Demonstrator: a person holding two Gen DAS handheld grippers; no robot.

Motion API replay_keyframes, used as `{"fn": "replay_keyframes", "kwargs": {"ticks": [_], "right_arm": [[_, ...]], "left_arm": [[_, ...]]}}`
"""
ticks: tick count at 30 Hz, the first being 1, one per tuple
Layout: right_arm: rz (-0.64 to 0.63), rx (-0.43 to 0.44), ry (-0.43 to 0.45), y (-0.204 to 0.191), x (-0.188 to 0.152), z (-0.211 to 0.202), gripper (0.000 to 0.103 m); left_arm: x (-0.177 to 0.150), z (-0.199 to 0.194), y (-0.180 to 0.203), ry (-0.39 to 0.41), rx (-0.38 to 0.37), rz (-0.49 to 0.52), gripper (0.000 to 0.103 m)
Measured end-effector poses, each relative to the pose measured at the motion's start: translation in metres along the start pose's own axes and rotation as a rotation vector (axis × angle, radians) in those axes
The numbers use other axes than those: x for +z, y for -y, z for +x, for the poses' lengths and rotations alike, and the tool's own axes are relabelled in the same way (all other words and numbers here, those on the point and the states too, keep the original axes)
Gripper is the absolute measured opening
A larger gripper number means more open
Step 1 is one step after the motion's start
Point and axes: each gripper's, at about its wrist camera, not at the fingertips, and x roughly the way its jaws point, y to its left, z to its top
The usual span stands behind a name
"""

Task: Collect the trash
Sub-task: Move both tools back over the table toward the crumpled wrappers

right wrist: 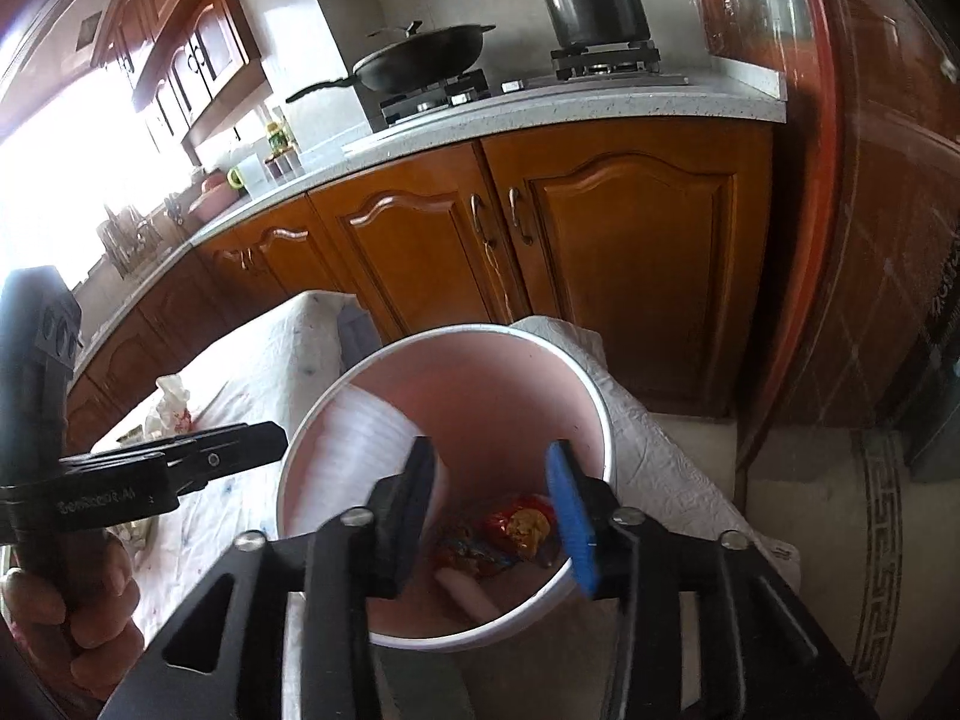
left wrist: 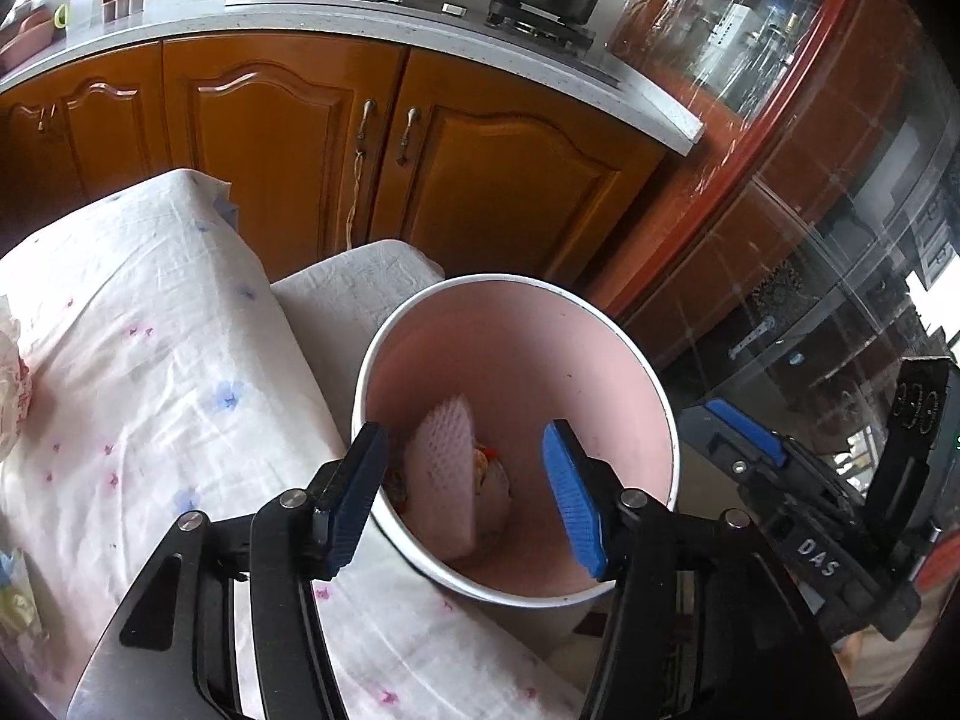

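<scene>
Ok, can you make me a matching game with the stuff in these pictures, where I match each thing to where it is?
Things:
1. steel pot
2. black wok
3. foam net sleeve
4. crumpled tissue

Places:
A. on the flowery tablecloth
B. inside the pink bin
C. on the stove's right burner
D. on the stove's left burner

Pairs: 1-C, 2-D, 3-B, 4-A
</scene>
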Motion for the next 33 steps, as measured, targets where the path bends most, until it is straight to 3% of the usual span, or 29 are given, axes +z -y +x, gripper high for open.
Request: {"fn": "replay_keyframes", "kwargs": {"ticks": [10,19,33], "right_arm": [[0.024,0.015,0.051,-0.005,-0.002,-0.023,0.048],[0.027,0.075,0.074,-0.026,-0.011,-0.034,0.068],[-0.002,0.18,0.04,-0.081,-0.035,-0.027,0.073]], "left_arm": [[-0.018,-0.03,-0.015,0.042,0.004,-0.036,0.055],[-0.052,-0.074,-0.047,0.115,0.054,-0.102,0.055],[-0.107,-0.141,-0.112,0.207,0.114,-0.234,0.055]]}}
